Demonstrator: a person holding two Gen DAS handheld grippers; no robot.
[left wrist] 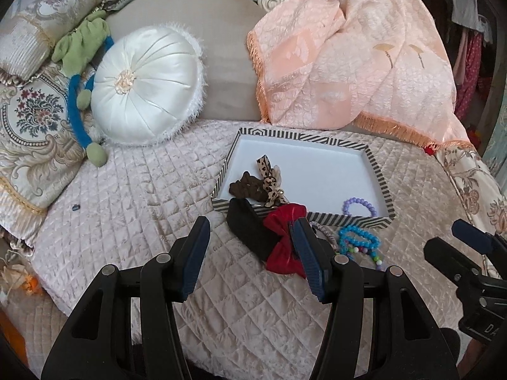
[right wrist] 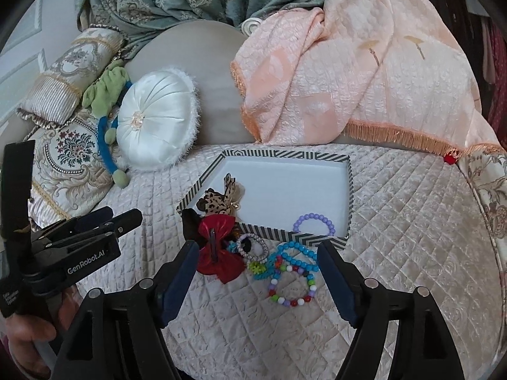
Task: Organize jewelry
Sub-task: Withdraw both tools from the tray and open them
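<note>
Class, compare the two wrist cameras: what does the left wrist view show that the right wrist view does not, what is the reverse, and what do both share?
Only the left wrist view: a small dark speck on the quilt and a brown hair accessory in the tray.

Only the right wrist view: the whole multicoloured bead bracelet, a sparkly ring-shaped band, and a hand holding the left gripper.

Both: the striped tray, purple bracelet, red bow, blue bracelet and white round cushion.

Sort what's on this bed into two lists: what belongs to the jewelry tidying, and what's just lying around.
Part of the job:
- striped tray
- purple bead bracelet, in the tray
- leopard-print bow, in the tray
- red bow, on the quilt
- blue bead bracelet
- multicoloured bead bracelet
- sparkly ring-shaped piece

Just lying about:
- round white cushion
- peach fringed throw
- green and blue plush toy
</note>
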